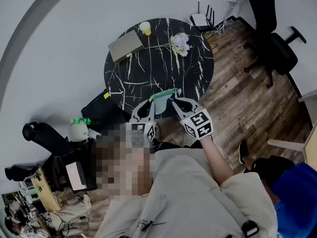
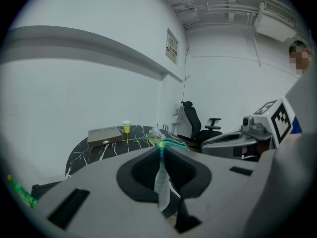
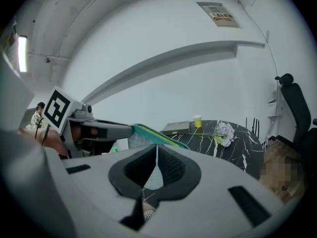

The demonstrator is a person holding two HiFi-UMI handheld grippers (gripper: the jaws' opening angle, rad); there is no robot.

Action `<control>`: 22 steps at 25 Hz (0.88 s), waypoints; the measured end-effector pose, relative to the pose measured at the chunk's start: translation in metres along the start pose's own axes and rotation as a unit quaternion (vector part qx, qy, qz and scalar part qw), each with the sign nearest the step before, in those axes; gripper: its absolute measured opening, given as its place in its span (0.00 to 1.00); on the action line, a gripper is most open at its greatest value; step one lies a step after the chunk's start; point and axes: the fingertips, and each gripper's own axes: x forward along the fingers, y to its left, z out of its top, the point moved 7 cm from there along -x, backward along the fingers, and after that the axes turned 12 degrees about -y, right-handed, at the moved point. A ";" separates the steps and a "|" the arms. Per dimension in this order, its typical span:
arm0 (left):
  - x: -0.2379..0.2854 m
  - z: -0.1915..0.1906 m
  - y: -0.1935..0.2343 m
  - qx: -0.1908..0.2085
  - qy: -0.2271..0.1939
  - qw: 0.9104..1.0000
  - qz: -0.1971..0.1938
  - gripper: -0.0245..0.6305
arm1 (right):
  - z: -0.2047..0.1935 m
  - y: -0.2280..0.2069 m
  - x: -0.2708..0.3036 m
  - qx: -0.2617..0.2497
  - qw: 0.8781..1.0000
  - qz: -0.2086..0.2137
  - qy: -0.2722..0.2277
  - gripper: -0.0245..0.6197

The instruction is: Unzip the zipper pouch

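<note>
Round black marble tabletop [image 1: 148, 73]: at its near edge one pale mesh pouch [image 1: 165, 98] is held, green zipper edge uppermost, its long axis running left to right. The left claw [image 1: 151, 102] is clamped on its left end and the right claw [image 1: 174, 102] on its right end. Farther off lie one grey case [image 1: 126, 45], one yellow cup [image 1: 145, 28] and one flower bunch [image 1: 180, 42].

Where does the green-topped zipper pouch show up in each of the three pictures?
Head view: zipper pouch at centre, by the round black table's near edge.
Left gripper view: lower centre, pinched between the jaws.
Right gripper view: centre, pinched between the jaws, green top running up-left.
Shared landmark: the yellow cup on the table.
</note>
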 end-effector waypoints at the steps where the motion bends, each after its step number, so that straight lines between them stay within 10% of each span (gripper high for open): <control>1: 0.000 0.000 0.000 0.000 0.000 1.000 -0.001 0.11 | 0.000 0.000 0.000 0.000 1.000 -0.001 0.000 0.06; 22: 0.010 0.001 0.007 -0.006 0.000 1.000 -0.006 0.11 | 0.001 -0.013 0.008 0.015 1.000 -0.020 0.005 0.05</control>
